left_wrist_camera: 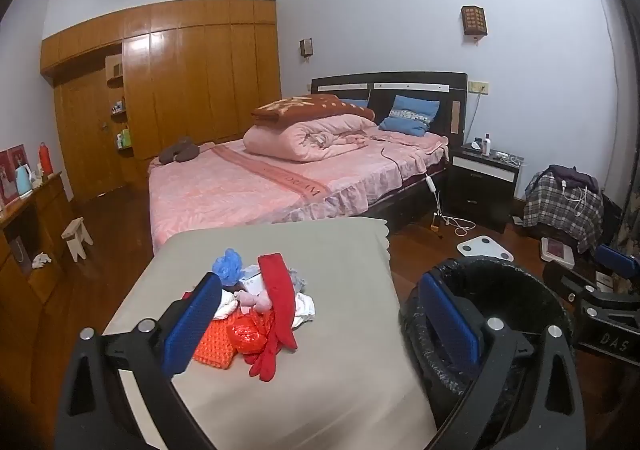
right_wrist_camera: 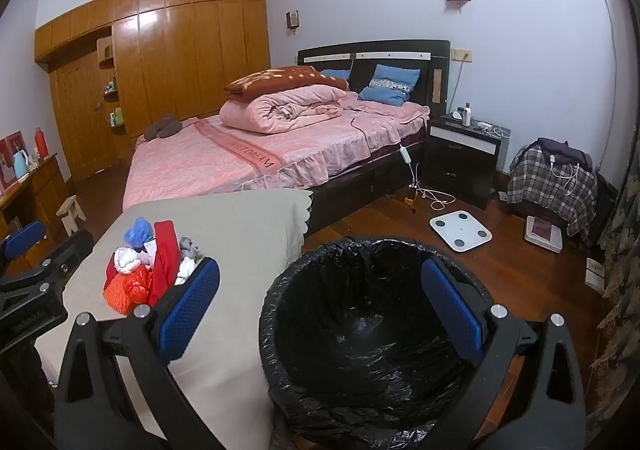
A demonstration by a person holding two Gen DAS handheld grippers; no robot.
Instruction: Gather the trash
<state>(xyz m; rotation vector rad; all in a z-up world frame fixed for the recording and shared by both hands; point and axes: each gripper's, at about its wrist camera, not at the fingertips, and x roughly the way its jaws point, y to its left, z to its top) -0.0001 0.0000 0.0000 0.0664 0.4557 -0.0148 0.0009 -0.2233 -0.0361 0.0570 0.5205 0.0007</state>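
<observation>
A heap of trash (left_wrist_camera: pixel 260 310) lies on a beige-covered table (left_wrist_camera: pixel 328 370): a long red strip, an orange knitted piece, a red crumpled bag, white tissues and a blue scrunched ball (left_wrist_camera: pixel 228 265). My left gripper (left_wrist_camera: pixel 320 326) hovers open just before the heap, nothing between its blue pads. Right of the table stands a bin lined with a black bag (right_wrist_camera: pixel 360 330), its inside bare. My right gripper (right_wrist_camera: pixel 320 314) hangs open over the bin's near rim, holding nothing. The heap (right_wrist_camera: pixel 148 270) shows at the left in the right wrist view.
A bed with pink covers (right_wrist_camera: pixel 248 154) stands behind the table. A dark nightstand (right_wrist_camera: pixel 460 158), a white scale (right_wrist_camera: pixel 460 230) on the wooden floor, cables, and a plaid-draped seat (right_wrist_camera: pixel 552 178) lie to the right. A small stool (left_wrist_camera: pixel 78 236) and wooden cabinet sit left.
</observation>
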